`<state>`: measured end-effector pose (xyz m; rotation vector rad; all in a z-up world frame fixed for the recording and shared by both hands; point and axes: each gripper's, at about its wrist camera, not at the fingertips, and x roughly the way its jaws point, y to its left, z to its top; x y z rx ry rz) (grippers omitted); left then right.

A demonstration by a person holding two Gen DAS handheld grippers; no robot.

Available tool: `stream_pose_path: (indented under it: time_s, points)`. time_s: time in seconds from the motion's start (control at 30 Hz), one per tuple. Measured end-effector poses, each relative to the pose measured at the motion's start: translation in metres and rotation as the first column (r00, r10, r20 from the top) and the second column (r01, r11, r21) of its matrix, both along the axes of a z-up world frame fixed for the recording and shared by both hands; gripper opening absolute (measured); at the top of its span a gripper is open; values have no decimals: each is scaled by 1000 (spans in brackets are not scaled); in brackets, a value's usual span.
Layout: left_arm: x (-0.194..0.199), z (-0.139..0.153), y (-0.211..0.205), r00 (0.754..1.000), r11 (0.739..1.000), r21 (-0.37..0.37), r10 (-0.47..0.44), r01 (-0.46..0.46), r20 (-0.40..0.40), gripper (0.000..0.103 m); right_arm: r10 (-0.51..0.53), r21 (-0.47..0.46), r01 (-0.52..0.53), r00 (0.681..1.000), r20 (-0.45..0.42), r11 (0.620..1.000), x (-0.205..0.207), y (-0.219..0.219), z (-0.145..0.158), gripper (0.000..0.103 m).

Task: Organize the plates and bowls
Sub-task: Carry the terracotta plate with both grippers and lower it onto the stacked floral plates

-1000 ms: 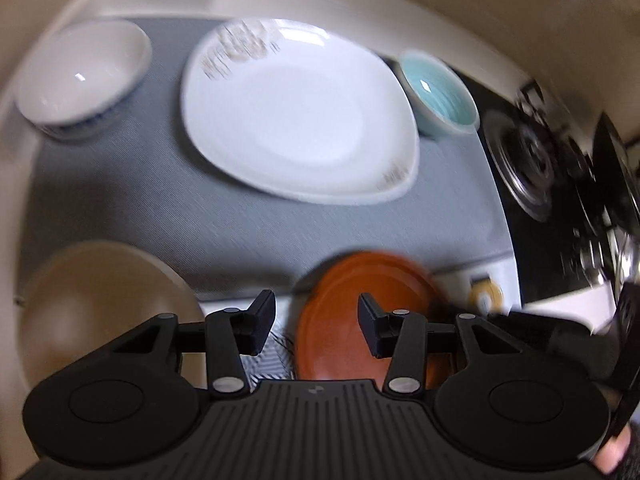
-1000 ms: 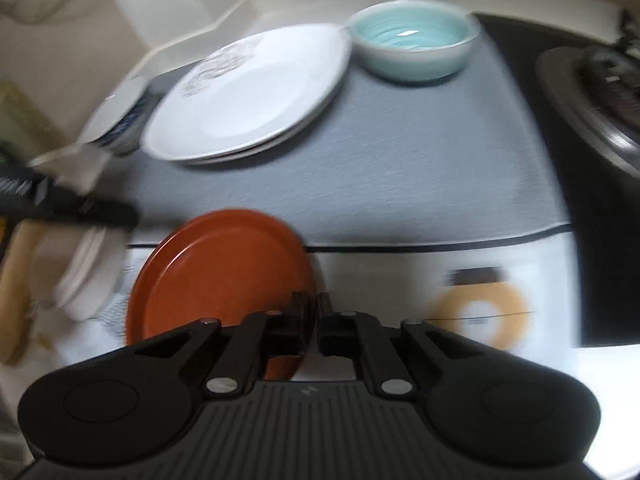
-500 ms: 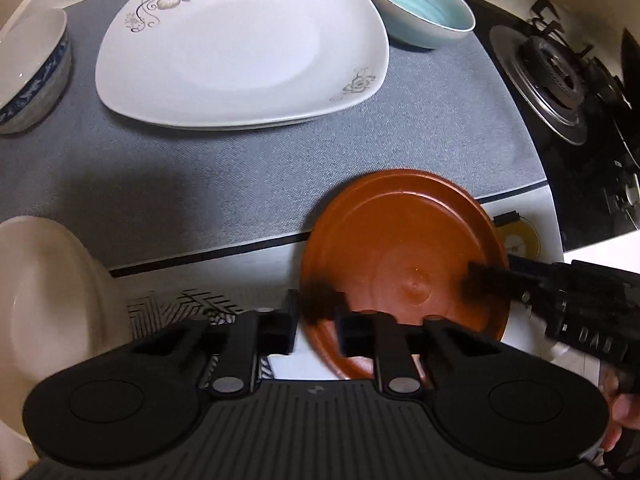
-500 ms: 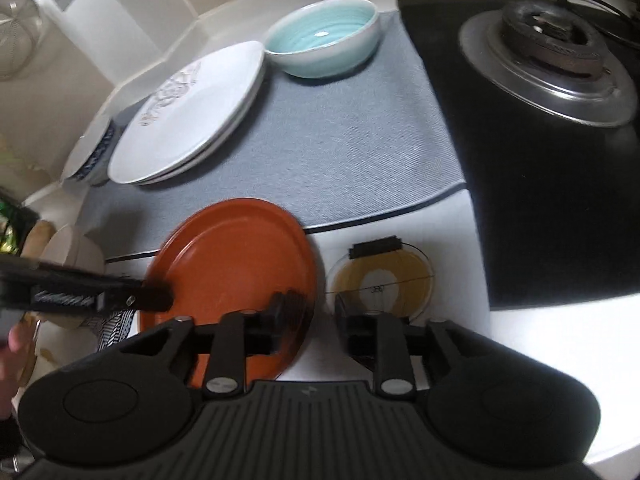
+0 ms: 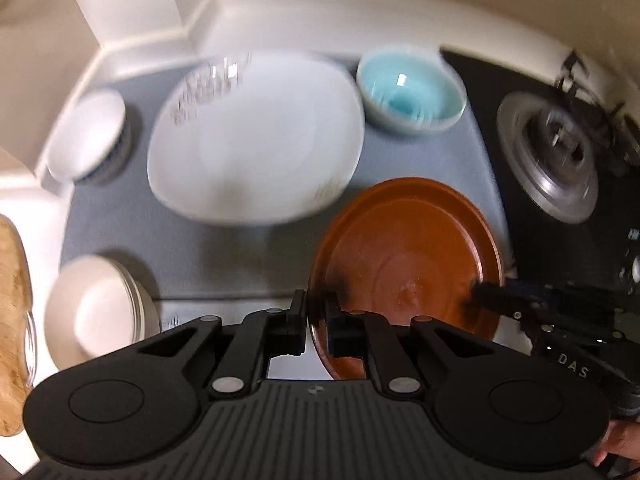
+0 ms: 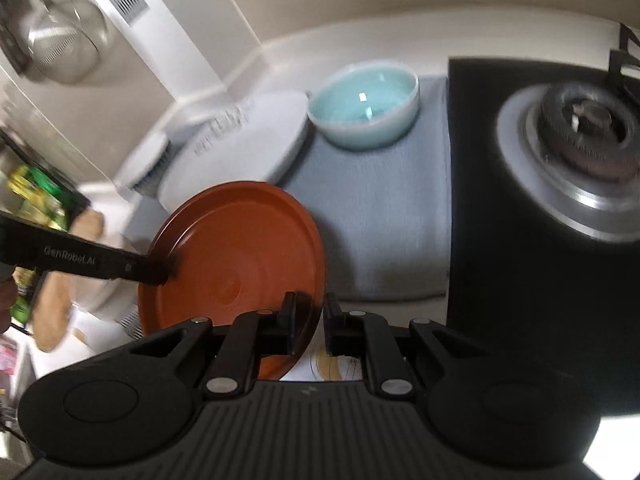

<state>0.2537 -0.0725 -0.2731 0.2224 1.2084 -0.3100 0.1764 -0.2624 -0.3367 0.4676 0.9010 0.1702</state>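
The brown plate (image 5: 404, 256) is held off the worktop (image 5: 256, 36) between the two grippers, above the near right part of the grey mat (image 5: 224, 256). The left gripper (image 5: 316, 320) has its jaws closed on the plate's near left rim, one finger on each face. In the right wrist view the right gripper (image 6: 308, 324) takes the plate's near right edge between its jaws, the left finger pressed to the plate's face; a sliver of gap shows at the right finger, so whether that side touches cannot be told. Each gripper also shows in the other's camera, as a dark arm reaching onto the plate's rim. On the mat beyond, the large white plate (image 5: 256, 140) with a floral print lies flat in the middle. The light blue bowl (image 5: 412, 92) sits upright just beside its far right edge, and a white bowl with a blue pattern (image 5: 86, 136) sits to its left. A cream bowl (image 5: 96, 312) stands at the near left, at the mat's near edge. Right of the mat is the black hob with a gas burner (image 5: 556, 152). The frames are blurred, so fine detail on the dishes is unclear.
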Motion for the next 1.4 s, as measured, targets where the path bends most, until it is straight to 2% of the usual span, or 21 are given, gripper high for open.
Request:
stream_pose_path:
  time_s: [0.13,0.23,0.3,0.43,0.5,0.67,0.77,0.93,1.07,1.2,1.4]
  points:
    - [-5,28,-8,992,999,39,-4,-1,125,11,-22,57,20,999,44,998,12,-11,10,14]
    - [-4,31,-10,982,996,86,1,-17,188,13,-3,59,0,998,66,998,22,-6,17,14]
    - [2,28,-2,987,996,77,27,-40,157,13,4,38,-7,997,73,999,29,1,23,14]
    - [19,26,28,992,994,3,106,-107,69,13,36,32,-39,995,89,999,41,10,37,14]
    - [26,26,43,990,990,-35,136,-134,42,13,40,43,-44,994,97,998,48,15,44,10]
    - [47,31,70,982,979,-101,183,-178,46,13,49,-27,-46,989,141,999,60,45,67,10]
    - [60,36,79,984,979,-130,164,-155,62,13,3,-37,4,985,170,999,64,59,81,10]
    - [83,45,94,994,978,-195,88,-73,70,13,-66,-57,76,986,154,995,70,74,94,10]
    - [106,33,105,997,969,-242,62,-51,41,13,-89,-110,103,988,128,989,85,89,96,10]
    - [124,15,113,999,961,-276,26,-17,30,13,-110,-185,132,986,122,974,99,105,88,10]
    - [161,-9,121,1000,958,-286,16,-20,-16,13,-198,-168,208,977,74,964,127,115,62,10]
